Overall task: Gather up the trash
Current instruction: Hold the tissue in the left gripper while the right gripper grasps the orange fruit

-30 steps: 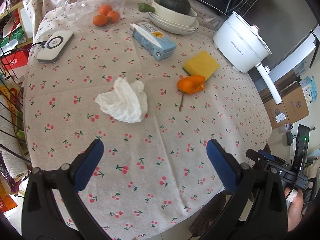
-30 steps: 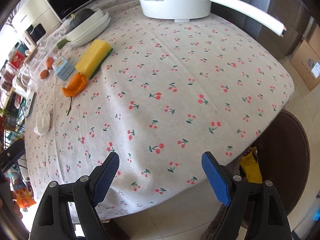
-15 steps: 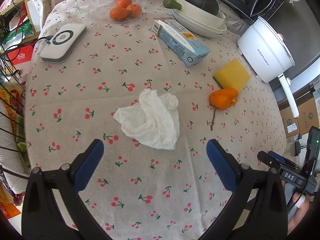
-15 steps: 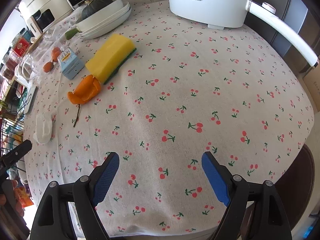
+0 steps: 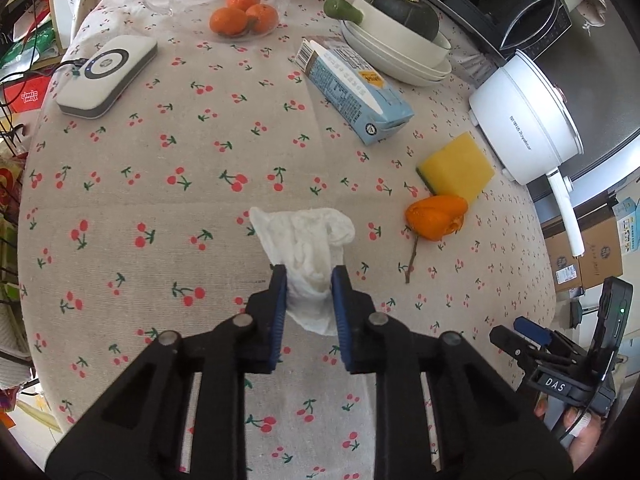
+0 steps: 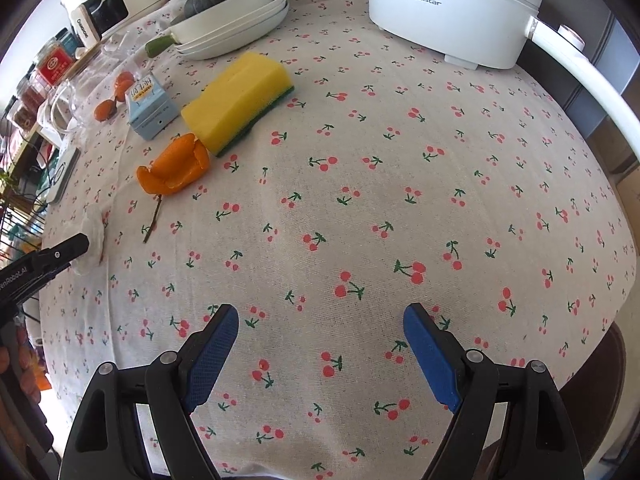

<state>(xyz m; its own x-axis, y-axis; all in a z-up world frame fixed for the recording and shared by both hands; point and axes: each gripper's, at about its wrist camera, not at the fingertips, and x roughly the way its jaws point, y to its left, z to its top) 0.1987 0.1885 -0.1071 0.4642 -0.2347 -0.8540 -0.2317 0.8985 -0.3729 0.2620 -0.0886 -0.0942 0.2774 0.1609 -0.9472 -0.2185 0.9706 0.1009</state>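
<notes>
Cherry-print cloth covered the round worktop (image 5: pixel 168 184), crowded with a blue carton (image 5: pixel 352 88), a yellow sponge (image 5: pixel 456 168), a bowl of tangerines (image 5: pixel 244 16) and a white electric pot (image 5: pixel 528 120).

Near the front edge, the left claw (image 5: pixel 309 280), which had hung spread wide above the cloth a second before, was closing its blue pads on the crumpled white tissue (image 5: pixel 308 240). The near end of the tissue sat squeezed between the pads, while the rest fanned out on the cloth beyond them. The tissue had not yet left the worktop.

The right claw (image 6: pixel 320 344) stayed spread and empty over bare cloth, well apart from any litter.

That pinch appeared to mark the first pickup of the clean-up: one piece of trash secured, ready to be lifted away. A piece of orange peel (image 5: pixel 436 216) beside the sponge and a thin twig (image 5: pixel 412 256) just below it lay untouched, likely next to go. No bin showed in either view.
</notes>
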